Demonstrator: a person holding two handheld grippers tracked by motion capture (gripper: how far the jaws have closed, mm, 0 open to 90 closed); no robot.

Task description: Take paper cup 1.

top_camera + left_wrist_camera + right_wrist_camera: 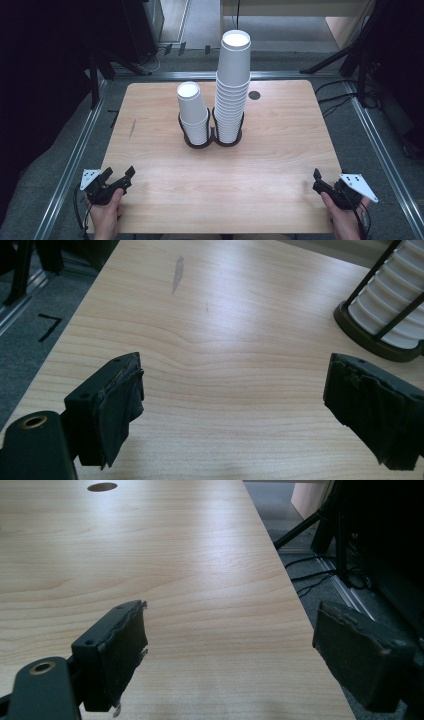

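Two stacks of white paper cups stand side by side in black wire holders at the middle of the wooden table (260,165). The short stack (193,114) is on the left and the tall stack (233,85) on the right. My left gripper (120,175) rests near the front left corner, held by a hand. Its jaws stand wide apart over bare wood (235,390), with a ribbed cup stack (395,305) in its holder far off at the upper right. My right gripper (325,181) sits near the front right corner, its jaws open with nothing between them (230,630).
A round dark hole (254,95) lies in the tabletop behind the tall stack, also seen as the hole (102,487) in the right gripper view. The table's right edge (300,615) runs close beside the right gripper, with cables and stand legs (320,575) on the floor beyond.
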